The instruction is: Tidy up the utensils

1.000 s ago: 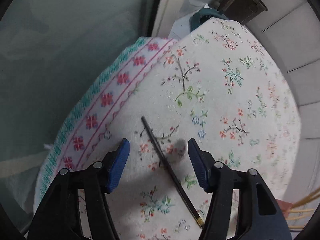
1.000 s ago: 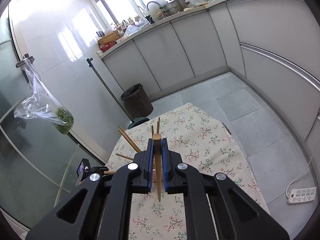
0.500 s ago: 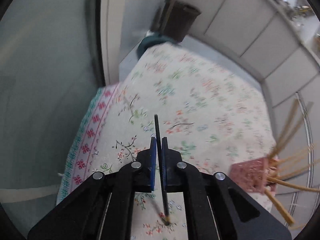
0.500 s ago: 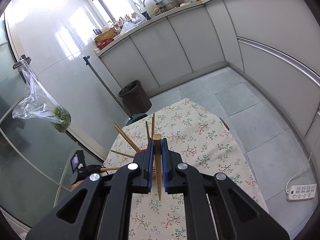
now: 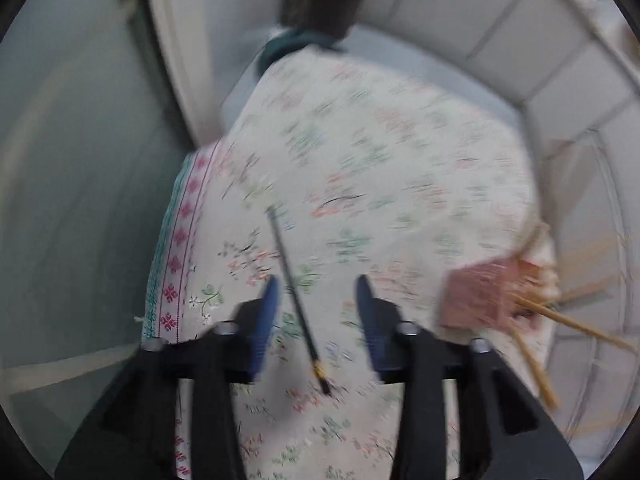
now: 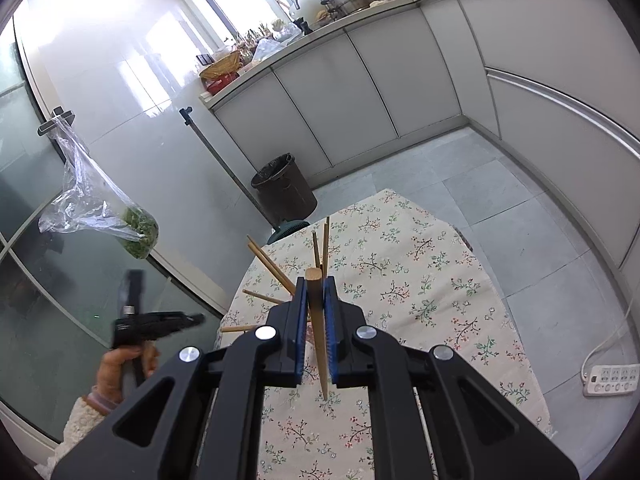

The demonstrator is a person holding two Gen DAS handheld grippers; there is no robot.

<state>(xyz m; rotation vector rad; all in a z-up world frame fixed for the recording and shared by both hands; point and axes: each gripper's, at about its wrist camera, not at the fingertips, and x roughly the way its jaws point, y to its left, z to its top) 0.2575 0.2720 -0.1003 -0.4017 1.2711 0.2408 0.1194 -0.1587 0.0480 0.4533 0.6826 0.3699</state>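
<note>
While the left wrist view is smeared by motion blur, the left hand-held gripper [image 5: 316,304] plainly has its blue pads [image 5: 266,316] spread wide, with nothing between them but the black chopstick [image 5: 298,300], which lies slantwise across the floral tablecloth [image 5: 400,168] of the counter, touching neither pad (whether it rests flat on the cloth is hard to tell through the blur). At the right edge of that view stands a pinkish utensil holder [image 5: 480,296] with pale wooden chopsticks [image 5: 568,322] fanning out of it. The right hand-held gripper [image 6: 316,320] is clamped on a wooden chopstick [image 6: 318,320], held upright between its pads with the thick end up and the thin tip pointing down toward the cloth. Just beyond its fingers, several wooden chopsticks [image 6: 272,266] splay outward, the holder itself hidden behind the gripper. Low at the left of the right wrist view, a hand [image 6: 120,368] in a fuzzy cream sleeve grips the other tool's handle. Farther off are a dark trash bin [image 6: 282,188] on the tiled floor, a plastic bag [image 6: 104,216] of greens hanging by the glass door, and a power strip [image 6: 610,378] on the floor.
</note>
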